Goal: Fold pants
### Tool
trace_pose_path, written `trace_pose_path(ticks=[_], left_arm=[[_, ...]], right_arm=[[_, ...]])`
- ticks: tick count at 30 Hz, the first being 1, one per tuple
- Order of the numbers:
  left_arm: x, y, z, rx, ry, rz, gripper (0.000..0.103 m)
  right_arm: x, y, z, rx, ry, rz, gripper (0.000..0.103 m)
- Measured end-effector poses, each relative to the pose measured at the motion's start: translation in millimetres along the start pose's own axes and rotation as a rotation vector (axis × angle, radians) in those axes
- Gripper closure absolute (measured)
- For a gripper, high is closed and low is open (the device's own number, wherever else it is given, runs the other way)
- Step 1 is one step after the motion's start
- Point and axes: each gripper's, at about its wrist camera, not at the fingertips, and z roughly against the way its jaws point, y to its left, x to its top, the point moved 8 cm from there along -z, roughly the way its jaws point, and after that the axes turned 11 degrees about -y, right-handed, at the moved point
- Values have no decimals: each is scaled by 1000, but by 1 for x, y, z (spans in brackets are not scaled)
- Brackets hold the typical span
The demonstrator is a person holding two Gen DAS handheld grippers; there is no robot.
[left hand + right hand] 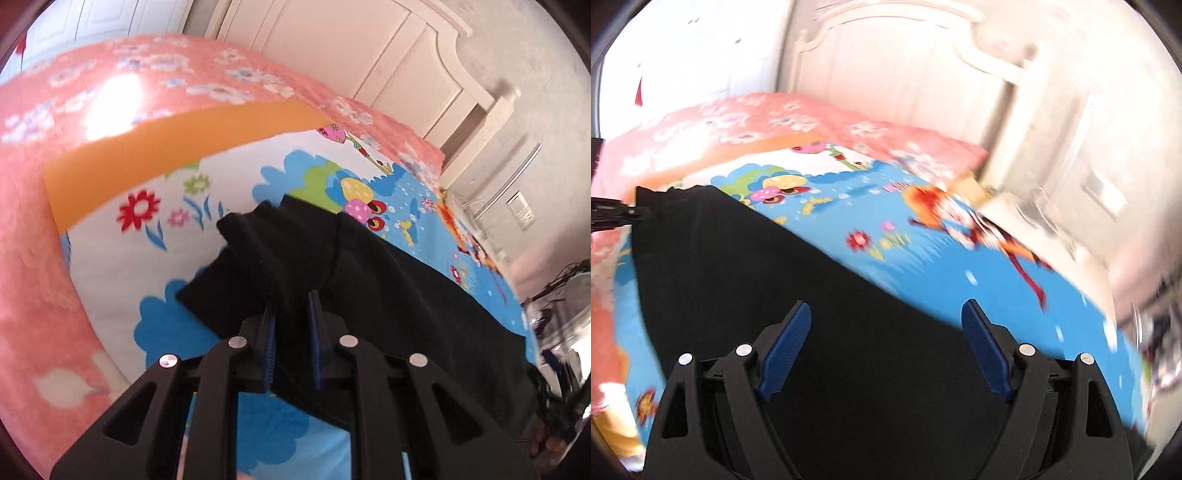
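Black pants lie spread on a bright cartoon-print sheet on the bed. My left gripper is shut on a bunched fold of the pants, with the cloth pinched between its blue pads and lifted into a ridge. In the right wrist view the pants fill the lower left. There the left gripper shows at the far left edge, holding the pants' far corner. My right gripper hovers over the flat black cloth, open wide, with nothing between its fingers.
A pink flowered blanket and an orange band border the sheet on the left and far side. A cream headboard stands behind the bed. Dark clutter sits past the bed's right edge.
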Motion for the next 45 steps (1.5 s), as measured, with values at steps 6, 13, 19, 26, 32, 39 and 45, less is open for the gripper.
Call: trace_pose_path(ticks=[6, 13, 19, 26, 32, 39, 45], left_arm=[[-9, 16, 8, -138, 2, 223, 56], [-9, 32, -8, -171, 43, 354, 77], [28, 4, 19, -71, -131, 90, 98], [-9, 57, -7, 109, -62, 199, 83], [32, 31, 32, 284, -325, -81, 52], [40, -41, -33, 80, -96, -184, 50], [55, -15, -87, 57, 84, -168, 50]], right_arm=[[-3, 29, -68, 49, 118, -17, 23], [-25, 37, -83, 32, 162, -45, 17], [-27, 37, -86, 38, 163, -54, 17], [-27, 38, -86, 35, 162, -50, 17], [-26, 41, -83, 6, 152, -14, 17], [-24, 46, -80, -49, 132, 60, 17], [-26, 43, -83, -3, 148, -3, 17]])
